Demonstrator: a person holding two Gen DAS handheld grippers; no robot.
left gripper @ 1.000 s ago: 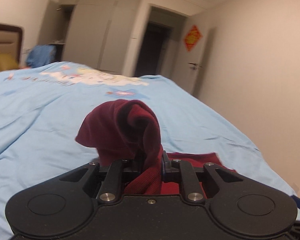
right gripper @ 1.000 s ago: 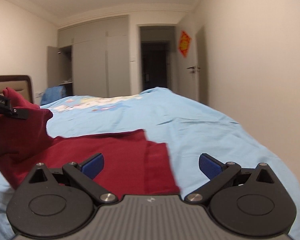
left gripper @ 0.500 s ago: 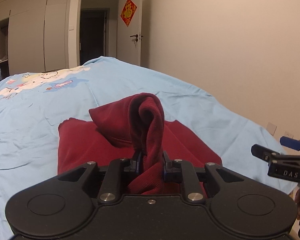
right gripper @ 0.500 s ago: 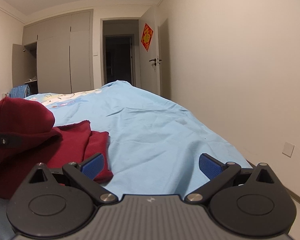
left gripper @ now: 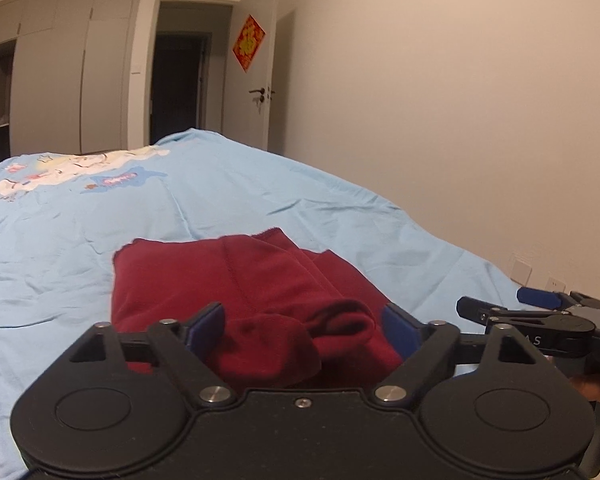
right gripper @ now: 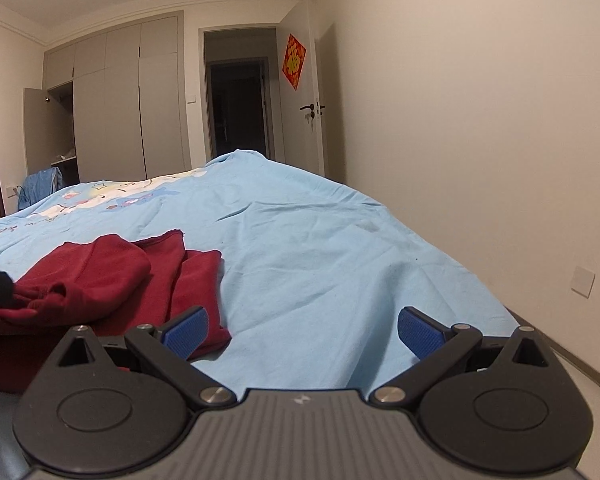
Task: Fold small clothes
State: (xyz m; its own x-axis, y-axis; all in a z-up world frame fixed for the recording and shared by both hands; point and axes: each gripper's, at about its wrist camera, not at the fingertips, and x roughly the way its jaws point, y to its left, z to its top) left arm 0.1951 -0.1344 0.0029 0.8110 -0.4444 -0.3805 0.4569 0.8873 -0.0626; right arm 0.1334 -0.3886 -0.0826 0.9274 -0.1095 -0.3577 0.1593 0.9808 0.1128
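The dark red garment (left gripper: 236,280) lies partly folded on the light blue bed cover (left gripper: 260,192), near the bed's close edge, with a bunched fold at its near end. The left gripper (left gripper: 304,330) is spread wide with that bunched fold between its blue pads, gripping nothing, though whether a pad brushes the cloth is hard to tell. The right gripper (right gripper: 302,330) is also wide apart and empty, over bare cover just beside the garment.

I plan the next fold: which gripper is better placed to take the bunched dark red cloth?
Left gripper: its open jaws flank the dark red cloth. Right gripper hovers over bare light-blue bedsheet.
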